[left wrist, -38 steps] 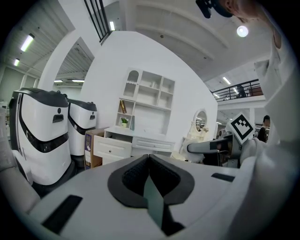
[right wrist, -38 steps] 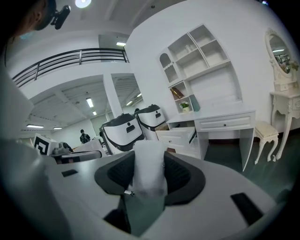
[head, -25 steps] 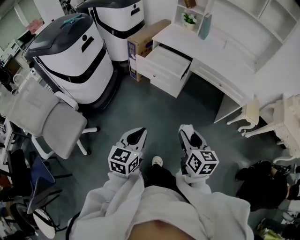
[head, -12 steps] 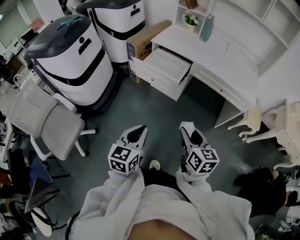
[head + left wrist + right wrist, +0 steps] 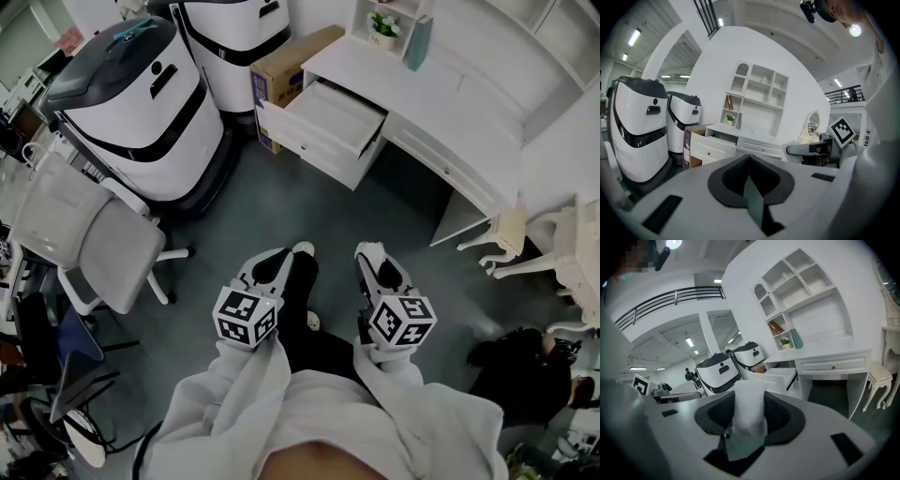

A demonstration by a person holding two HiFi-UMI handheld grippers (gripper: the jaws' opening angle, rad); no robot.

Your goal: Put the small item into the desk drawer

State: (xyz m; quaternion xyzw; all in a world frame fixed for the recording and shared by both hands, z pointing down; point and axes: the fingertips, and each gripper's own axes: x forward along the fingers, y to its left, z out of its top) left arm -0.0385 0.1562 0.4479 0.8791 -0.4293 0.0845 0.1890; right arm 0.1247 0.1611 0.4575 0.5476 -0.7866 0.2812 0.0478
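Small white item [image 5: 749,414]: pinched in right gripper [image 5: 750,398] | left gripper [image 5: 749,160]: jaws pressed together

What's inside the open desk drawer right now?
The drawer looks bare white inside, with nothing visible in it. Its rear end runs under the desk top, unseen. The small white item is clamped in the right gripper.

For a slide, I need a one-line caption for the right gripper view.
Right gripper holding a small white item, pointed toward the white desk and its open drawer.
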